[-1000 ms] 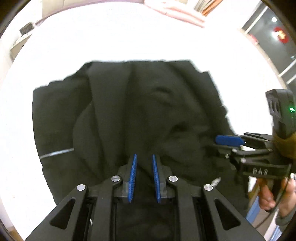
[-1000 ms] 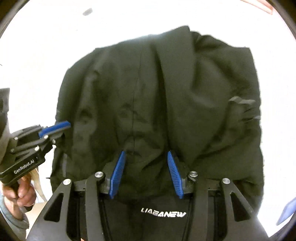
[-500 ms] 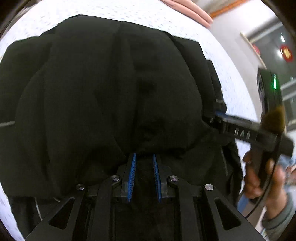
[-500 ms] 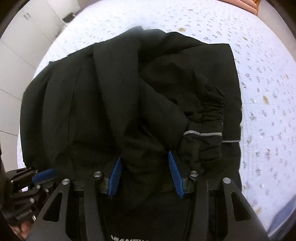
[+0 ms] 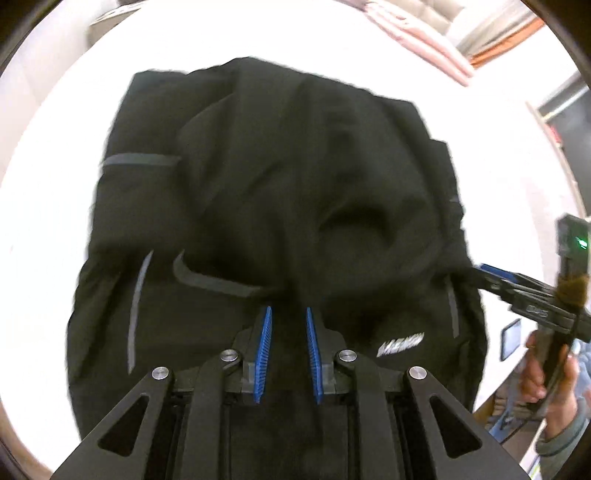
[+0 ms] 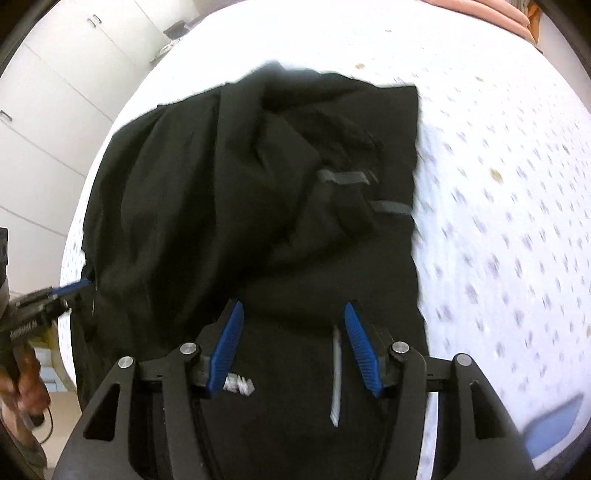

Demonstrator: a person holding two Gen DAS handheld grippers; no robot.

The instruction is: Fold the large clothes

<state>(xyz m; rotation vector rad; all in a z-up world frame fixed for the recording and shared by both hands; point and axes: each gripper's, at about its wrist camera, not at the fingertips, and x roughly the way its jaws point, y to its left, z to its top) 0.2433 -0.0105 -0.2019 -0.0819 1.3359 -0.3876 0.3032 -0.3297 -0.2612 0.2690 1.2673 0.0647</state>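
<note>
A black jacket (image 5: 295,184) with grey reflective strips and a white logo (image 5: 400,343) lies folded over itself on a white patterned bed (image 6: 498,184). My left gripper (image 5: 289,309) is shut on a ridge of the jacket's black fabric, which fills the narrow gap between its blue pads. In the right wrist view it (image 6: 74,286) pinches the jacket's left edge. My right gripper (image 6: 293,304) has its jaws opening. The folded layer's edge lies at its fingertips, and the pads stand clear of the flat lower layer with the zipper (image 6: 336,376). In the left wrist view it (image 5: 491,271) is at the jacket's right edge.
Pink folded bedding (image 5: 424,33) lies at the far side of the bed. White cupboards (image 6: 55,92) stand beyond the bed's left side. A person's hand (image 5: 546,376) holds the right gripper's handle near the bed's front edge. A blue object (image 6: 554,424) shows at the lower right.
Both grippers carried the jacket's near part forward over the rest, so the lower layer with the logo and zipper now shows. The right gripper's jaws have widened.
</note>
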